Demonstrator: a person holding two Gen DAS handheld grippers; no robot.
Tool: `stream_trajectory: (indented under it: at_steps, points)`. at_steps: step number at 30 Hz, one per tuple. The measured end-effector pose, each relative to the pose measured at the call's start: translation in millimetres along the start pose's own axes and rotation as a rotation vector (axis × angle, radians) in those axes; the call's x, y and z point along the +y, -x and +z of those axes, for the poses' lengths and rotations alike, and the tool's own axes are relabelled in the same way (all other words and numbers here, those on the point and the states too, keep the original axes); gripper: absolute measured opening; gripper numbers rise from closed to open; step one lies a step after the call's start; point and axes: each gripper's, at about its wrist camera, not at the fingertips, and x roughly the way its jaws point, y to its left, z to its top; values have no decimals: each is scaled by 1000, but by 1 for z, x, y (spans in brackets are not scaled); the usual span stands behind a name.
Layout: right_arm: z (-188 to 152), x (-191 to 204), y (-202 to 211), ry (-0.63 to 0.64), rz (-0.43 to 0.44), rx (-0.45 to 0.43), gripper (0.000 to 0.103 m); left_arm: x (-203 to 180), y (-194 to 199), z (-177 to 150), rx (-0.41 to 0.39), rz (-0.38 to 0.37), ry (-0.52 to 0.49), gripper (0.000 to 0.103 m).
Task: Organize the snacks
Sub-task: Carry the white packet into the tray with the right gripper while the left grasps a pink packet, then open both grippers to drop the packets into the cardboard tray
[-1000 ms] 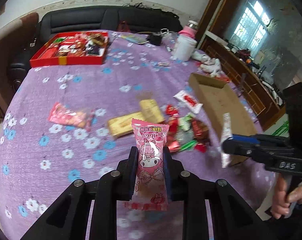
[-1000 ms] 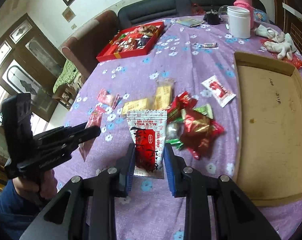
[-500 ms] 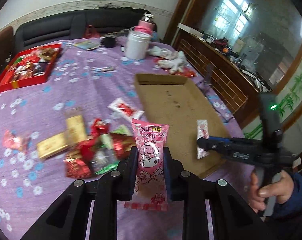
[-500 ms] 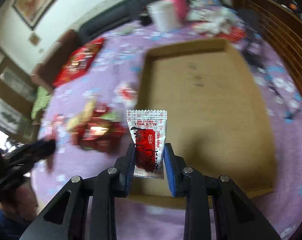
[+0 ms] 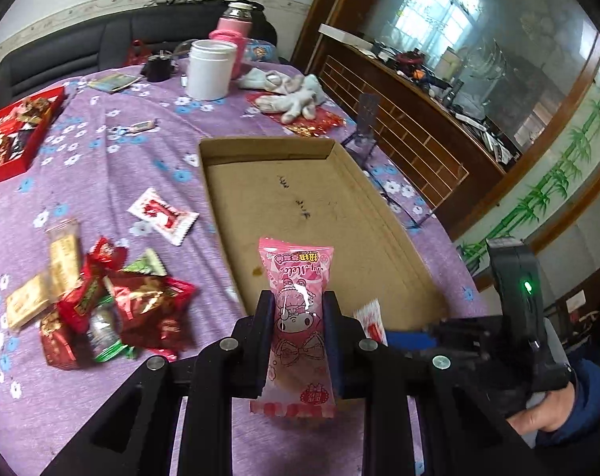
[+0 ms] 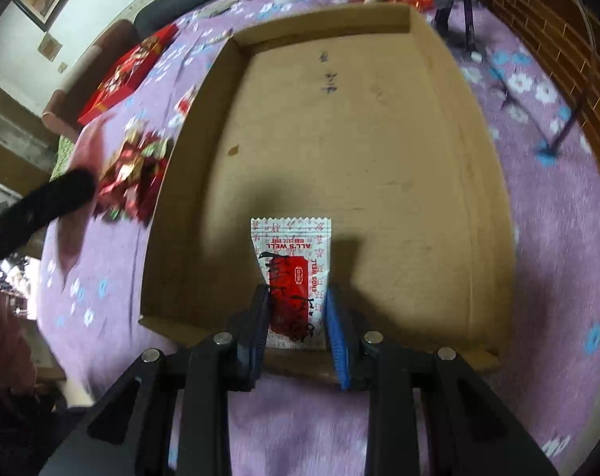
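Snacks were mid-transfer: within the last second both grippers had swung from the loose pile (image 5: 113, 309), left of the tray (image 5: 383, 214), toward the tray. The left gripper (image 5: 298, 313), clamped on a pink packet (image 5: 298, 317), reached the tray's near-left corner; the right gripper (image 6: 298, 309), clamped on a white-and-red sachet (image 6: 292, 261), hung over the tray's near end, likely ready to drop.

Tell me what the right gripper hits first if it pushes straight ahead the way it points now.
Probably the bare floor of the cardboard tray: the right gripper, shut on the red-and-white packet, points down over the near edge. The packet's tip would likely touch first; depth is unclear.
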Motion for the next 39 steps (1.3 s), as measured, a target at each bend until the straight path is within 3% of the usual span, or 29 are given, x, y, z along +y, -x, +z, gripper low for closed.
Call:
stream_trajectory:
  at_steps: [4,8,14,22,31,36,39]
  points:
    - [4,-3,17,-11,50,-14,27,-7,-15,6,26,-6,1,24]
    - [32,-5,33,-15,6,-73,27,-4,-35,18,40,12,26,24]
    - [68,-19,13,-47,-69,-60,27,-6,-69,29,79,65,29,23]
    - [68,-26,-8,-74,-63,-27,28,-19,-83,19,100,88,-38,23]
    - [70,-26,-10,-77,-62,-29,32,-18,-87,19,99,85,-30,24]
    - [70,-24,1,-74,-62,-56,40,-16,-84,19,104,73,-11,28]
    - [69,-23,11,-80,-62,-80,41,-14,-76,19,91,69,-1,43]
